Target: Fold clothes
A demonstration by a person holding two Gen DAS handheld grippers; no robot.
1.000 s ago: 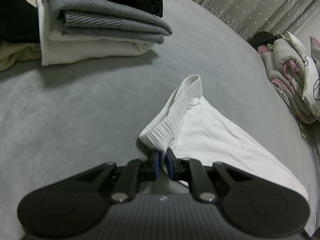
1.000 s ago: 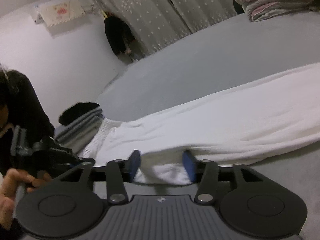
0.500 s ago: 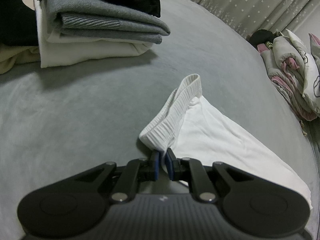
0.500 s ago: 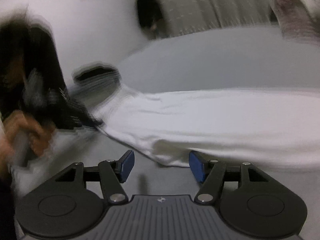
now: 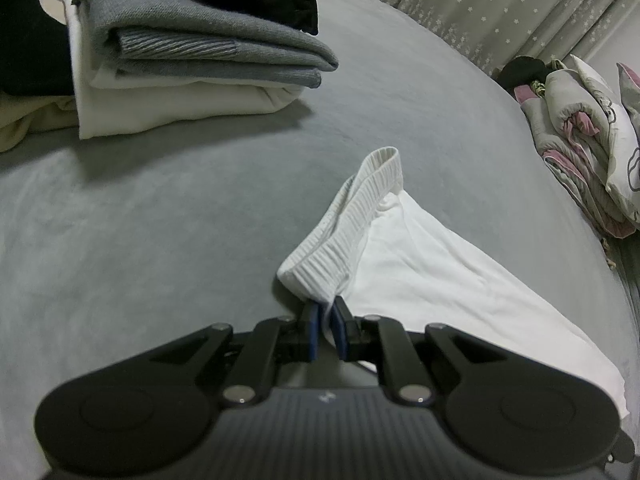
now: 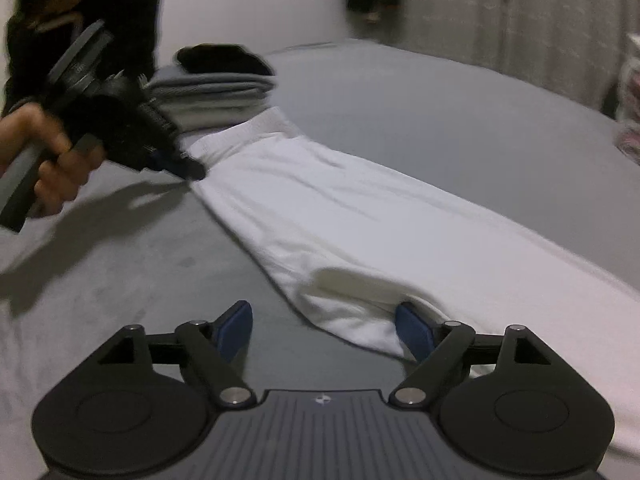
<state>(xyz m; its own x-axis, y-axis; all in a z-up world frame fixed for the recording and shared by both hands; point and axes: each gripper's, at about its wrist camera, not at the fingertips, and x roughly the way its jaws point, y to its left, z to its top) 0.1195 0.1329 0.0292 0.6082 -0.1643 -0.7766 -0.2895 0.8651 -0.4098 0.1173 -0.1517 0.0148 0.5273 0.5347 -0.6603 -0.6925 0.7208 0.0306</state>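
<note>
Close to the left wrist camera, the left gripper point(image 5: 325, 322) is clenched on the ribbed waistband point(image 5: 352, 236) of white trousers point(image 5: 440, 296). Its two blue pads are nearly together, with a corner of the waistband pinched between them. From that pinch the waistband rises and runs away toward the far right, and the white cloth spreads to the right across a grey bedsheet point(image 5: 160, 240).

At the far left of this view sits a pile of folded clothes point(image 5: 192, 64): white at the bottom, grey above, black on top. It lies well apart from the trousers. A rolled floral quilt point(image 5: 588, 152) rests at the far right, beside starred curtains point(image 5: 500, 4).

From the right wrist camera, the right gripper point(image 6: 326, 330) is released, its blue pads spread wide. The near edge of the trousers point(image 6: 360, 220) lies between them; the right pad touches or tucks under the cloth, and the left pad stands clear over bare sheet. The trousers stretch as a long white band from the far left to the near right. At the far left, a hand point(image 6: 52, 160) holds the left gripper point(image 6: 188, 168) at the waistband end, slightly blurred.
</note>
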